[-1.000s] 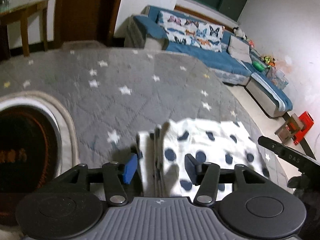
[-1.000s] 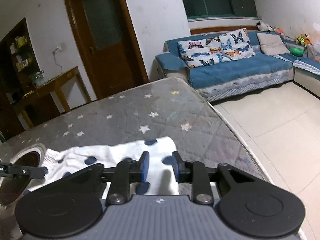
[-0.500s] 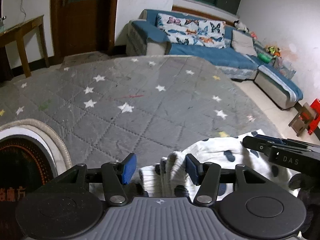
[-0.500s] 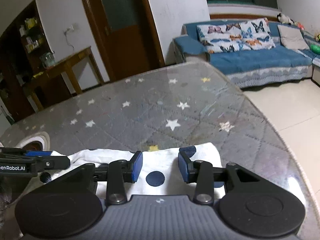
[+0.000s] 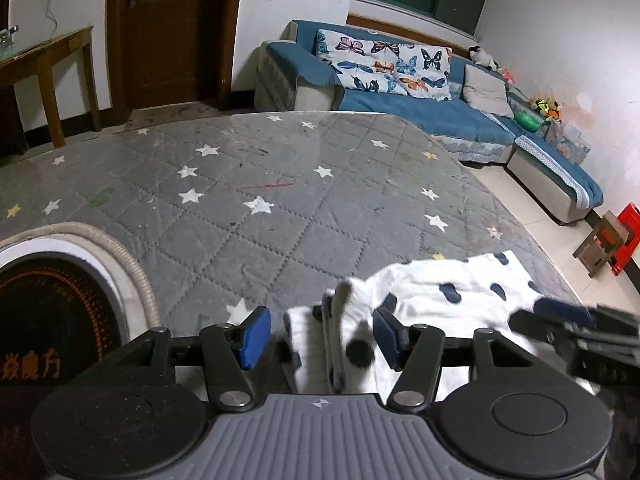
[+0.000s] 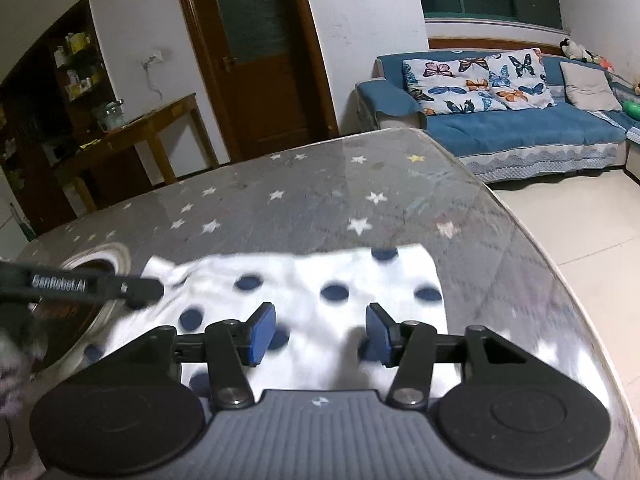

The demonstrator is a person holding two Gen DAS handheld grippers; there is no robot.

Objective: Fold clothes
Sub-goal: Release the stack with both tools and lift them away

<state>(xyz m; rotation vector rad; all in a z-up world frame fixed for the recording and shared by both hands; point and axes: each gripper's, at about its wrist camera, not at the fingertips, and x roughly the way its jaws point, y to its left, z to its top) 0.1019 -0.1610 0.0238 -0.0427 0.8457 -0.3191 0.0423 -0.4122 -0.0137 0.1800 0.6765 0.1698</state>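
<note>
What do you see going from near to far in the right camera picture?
Right gripper → spotted cloth → starry grey table → brown door.

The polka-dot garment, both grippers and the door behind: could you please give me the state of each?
polka-dot garment: lying on the table, its left edge bunched into folds.
left gripper: open, jaws either side of the bunched edge.
right gripper: open, over the cloth, gripping nothing.
door: closed.
</note>
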